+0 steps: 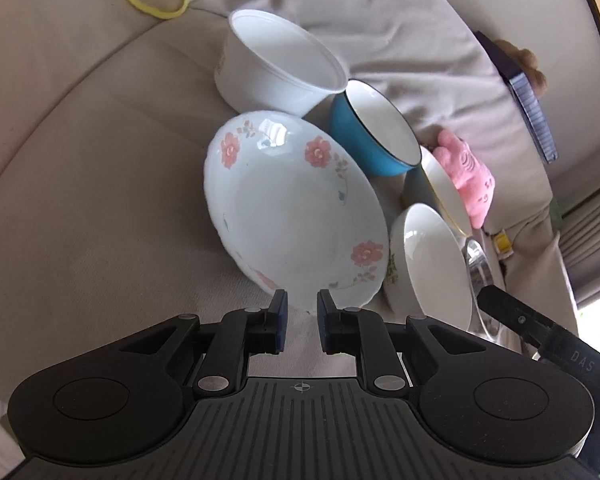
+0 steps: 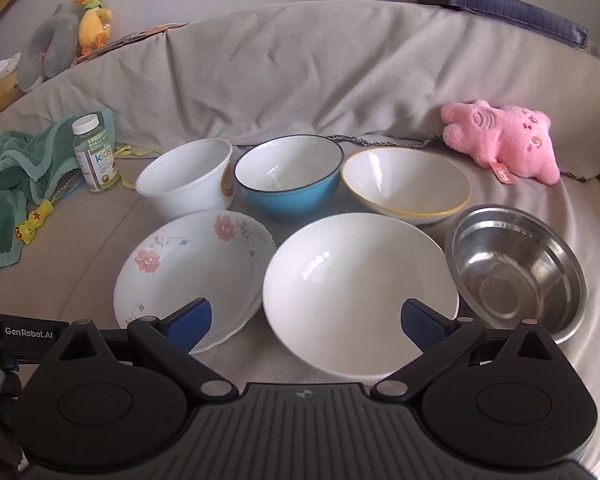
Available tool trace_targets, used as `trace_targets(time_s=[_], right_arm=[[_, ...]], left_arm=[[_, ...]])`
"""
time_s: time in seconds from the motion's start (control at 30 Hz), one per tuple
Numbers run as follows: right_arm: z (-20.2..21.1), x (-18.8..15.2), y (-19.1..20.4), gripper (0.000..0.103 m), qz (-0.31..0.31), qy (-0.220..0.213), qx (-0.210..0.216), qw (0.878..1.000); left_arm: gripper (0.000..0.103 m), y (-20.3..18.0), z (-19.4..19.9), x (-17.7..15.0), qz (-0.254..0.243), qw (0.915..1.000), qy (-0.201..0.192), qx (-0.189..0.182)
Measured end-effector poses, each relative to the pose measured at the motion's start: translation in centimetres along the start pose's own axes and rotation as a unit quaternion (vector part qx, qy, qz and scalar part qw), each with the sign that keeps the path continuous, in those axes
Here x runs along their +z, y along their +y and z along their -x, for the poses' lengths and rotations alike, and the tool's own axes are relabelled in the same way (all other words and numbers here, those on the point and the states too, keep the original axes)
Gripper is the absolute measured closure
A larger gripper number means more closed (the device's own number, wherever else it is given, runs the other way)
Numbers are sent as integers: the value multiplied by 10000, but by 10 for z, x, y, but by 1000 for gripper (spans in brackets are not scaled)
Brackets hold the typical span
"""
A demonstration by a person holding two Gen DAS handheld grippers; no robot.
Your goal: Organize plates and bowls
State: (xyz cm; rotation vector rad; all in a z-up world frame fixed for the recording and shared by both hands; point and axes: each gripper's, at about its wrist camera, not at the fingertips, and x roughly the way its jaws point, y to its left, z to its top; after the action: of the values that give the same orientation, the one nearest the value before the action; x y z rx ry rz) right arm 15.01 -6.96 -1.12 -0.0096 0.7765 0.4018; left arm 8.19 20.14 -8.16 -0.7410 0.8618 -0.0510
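Several dishes sit on a beige sofa cover. A floral plate (image 1: 296, 208) (image 2: 188, 272) lies at front left. My left gripper (image 1: 302, 312) has its pads on either side of the plate's near rim, with a narrow gap between them. A plain white bowl (image 2: 360, 292) (image 1: 432, 264) sits at front centre. My right gripper (image 2: 306, 320) is wide open, its fingers straddling the white bowl's near side. Behind are a white plastic tub (image 2: 188, 184) (image 1: 280, 68), a blue bowl (image 2: 288, 180) (image 1: 372, 132) and a yellow-rimmed bowl (image 2: 408, 188). A steel bowl (image 2: 516, 272) sits at front right.
A pink plush toy (image 2: 504, 140) lies behind the steel bowl. A vitamin bottle (image 2: 94, 156) and a green towel (image 2: 12, 184) lie at left. A yellow duck toy (image 2: 92, 12) and a dark blue book (image 2: 504, 12) rest on the sofa back.
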Motion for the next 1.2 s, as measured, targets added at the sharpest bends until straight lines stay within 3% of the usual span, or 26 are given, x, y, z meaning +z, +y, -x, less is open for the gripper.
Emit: trace_targets(time_s=[0.13,0.23,0.3,0.47,0.7,0.9,1.1,1.2], right_arm=[[-19,41,1,5,-21,275,427,9987],[-41,71,11,14,125,515,734,9959],[-61,87,22,32,309,750,777,9937],[-127,105,38,43,436,1532,599,9854],[-175,98,42,44,521,1943,192,9794],[-196,93,38,44,125,2152,341,9759],[-195,88,52,39,231,2185,348,9749],[-192,87,59,39,117,2270,642,9717]], left_arm=[[86,2,7,14,-384,9977,-423,369],[86,15,7,31,-197,9977,-509,413],[86,21,4,43,-116,9973,-564,446],[86,24,-10,57,-131,9977,-569,350],[86,34,-28,58,77,9979,-529,361],[86,33,-43,53,74,9994,-215,254],[86,27,-45,56,17,9998,-170,125],[86,21,-44,60,-114,9997,-212,60]])
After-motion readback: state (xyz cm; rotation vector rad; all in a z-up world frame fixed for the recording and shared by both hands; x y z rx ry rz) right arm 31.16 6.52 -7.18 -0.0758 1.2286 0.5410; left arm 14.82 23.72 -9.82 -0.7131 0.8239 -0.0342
